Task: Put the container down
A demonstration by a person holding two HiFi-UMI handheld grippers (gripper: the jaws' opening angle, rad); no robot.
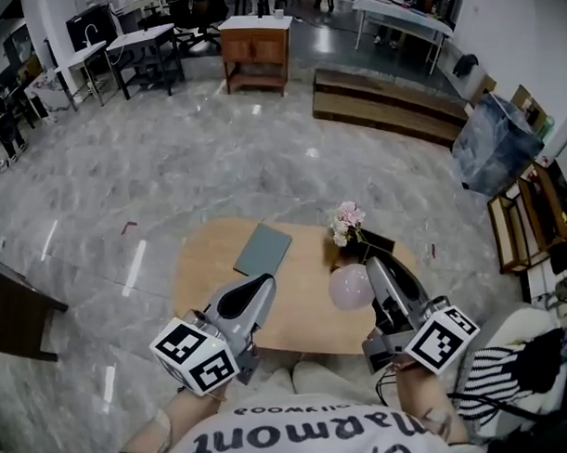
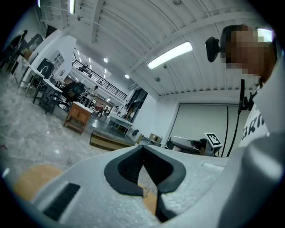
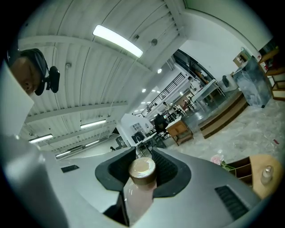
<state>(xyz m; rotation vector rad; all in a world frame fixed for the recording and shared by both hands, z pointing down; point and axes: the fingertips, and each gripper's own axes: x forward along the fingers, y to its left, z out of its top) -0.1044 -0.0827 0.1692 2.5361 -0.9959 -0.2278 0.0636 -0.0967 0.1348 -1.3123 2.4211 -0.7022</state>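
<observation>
Two grippers are reaching out over a rounded light-wood tabletop [image 1: 296, 327]. The left gripper [image 1: 264, 285] [image 2: 142, 149] is holding its jaws pressed together at the tips, with nothing between them. The right gripper [image 1: 369, 274] [image 3: 143, 156] is clamping its jaws, partly apart, on a pale pink translucent container [image 1: 349, 287] [image 3: 139, 196] with a tan round lid [image 3: 142, 169]. The lid is sitting between the dark pads [image 3: 170, 170] close to the jaw tips, and the body is running back toward the jaw roots. In the head view the container is showing over the tabletop's right side, to the right of the left jaws; whether it is touching the wood cannot be told.

Ahead of the left jaws a flat grey-green rectangular pad [image 1: 263, 249] is lying on the tabletop. Just beyond the right jaws a bunch of pink and white flowers [image 1: 346, 221] is standing beside a dark open box [image 1: 375, 243] at the tabletop's far edge.

Farther ahead of both jaws a grey marble floor [image 1: 198, 159] is spreading out to a low wooden platform [image 1: 391, 104] and a brown wooden cabinet [image 1: 255, 47]. Off to the right of the right jaws a blue-grey plastic bag [image 1: 492, 144] is sitting.
</observation>
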